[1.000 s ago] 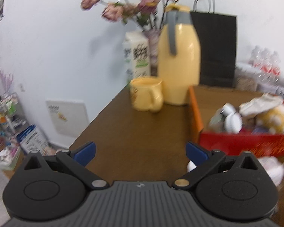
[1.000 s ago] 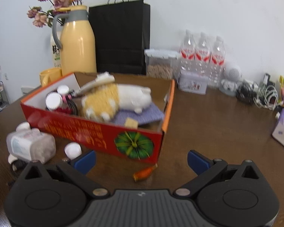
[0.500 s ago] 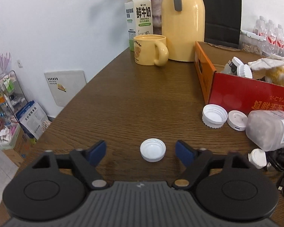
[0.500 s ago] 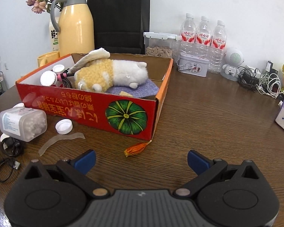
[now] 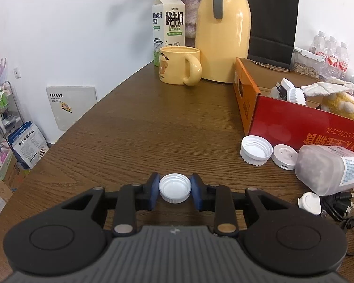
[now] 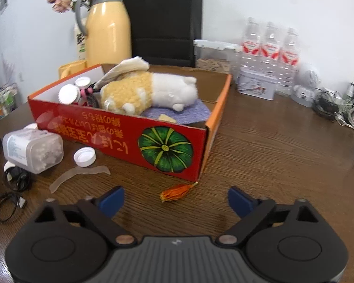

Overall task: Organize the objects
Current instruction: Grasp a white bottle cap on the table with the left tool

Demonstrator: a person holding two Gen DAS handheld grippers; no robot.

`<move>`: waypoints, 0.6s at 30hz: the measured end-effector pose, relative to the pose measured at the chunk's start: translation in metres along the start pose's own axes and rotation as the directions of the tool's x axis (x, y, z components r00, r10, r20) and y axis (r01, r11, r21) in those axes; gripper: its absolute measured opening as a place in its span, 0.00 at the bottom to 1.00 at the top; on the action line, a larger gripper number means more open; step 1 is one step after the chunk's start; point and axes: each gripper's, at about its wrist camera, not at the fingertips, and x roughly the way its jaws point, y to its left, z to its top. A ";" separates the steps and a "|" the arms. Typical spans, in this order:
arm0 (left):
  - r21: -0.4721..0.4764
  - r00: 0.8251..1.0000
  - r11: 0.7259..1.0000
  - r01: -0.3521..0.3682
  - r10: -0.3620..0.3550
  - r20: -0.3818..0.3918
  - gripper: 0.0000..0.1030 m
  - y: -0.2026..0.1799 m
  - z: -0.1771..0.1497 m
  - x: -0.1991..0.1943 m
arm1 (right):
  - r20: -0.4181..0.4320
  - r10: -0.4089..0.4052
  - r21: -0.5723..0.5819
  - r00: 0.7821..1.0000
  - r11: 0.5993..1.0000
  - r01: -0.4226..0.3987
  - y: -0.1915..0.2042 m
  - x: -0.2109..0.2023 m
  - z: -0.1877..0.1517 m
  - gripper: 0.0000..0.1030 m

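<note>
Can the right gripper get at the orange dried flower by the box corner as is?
Probably yes. The right gripper is open, its jaws just narrowing, with bare table ahead; the orange dried flower lies just beyond its fingertips, clear of the red box.

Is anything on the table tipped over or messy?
Yes. A clear plastic jar lies on its side by the red box, with loose white caps beside it on the wooden table. A dried orange flower lies near the box's corner, and black cables sit tangled.

Black tongs [image 5: 175,192], blue pads [image 5: 155,188], ribbed grey housing
</note>
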 end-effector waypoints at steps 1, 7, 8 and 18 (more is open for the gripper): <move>-0.001 1.000 1.000 0.000 0.000 0.001 0.29 0.000 0.000 0.000 | -0.006 0.002 -0.007 1.000 1.000 -0.002 -0.001 0.002 0.000 0.80; -0.006 1.000 1.000 -0.005 0.005 0.010 0.29 -0.001 -0.001 0.000 | 0.010 0.022 0.012 1.000 1.000 -0.022 -0.009 0.008 0.001 0.56; -0.005 1.000 1.000 -0.007 0.007 0.011 0.29 -0.001 -0.001 0.001 | 0.014 0.029 0.016 0.999 0.999 -0.029 -0.010 0.008 0.000 0.51; -0.008 1.000 1.000 -0.011 0.011 0.016 0.29 -0.002 -0.001 0.000 | 0.035 0.009 0.021 0.999 1.000 -0.009 -0.004 0.002 -0.004 0.23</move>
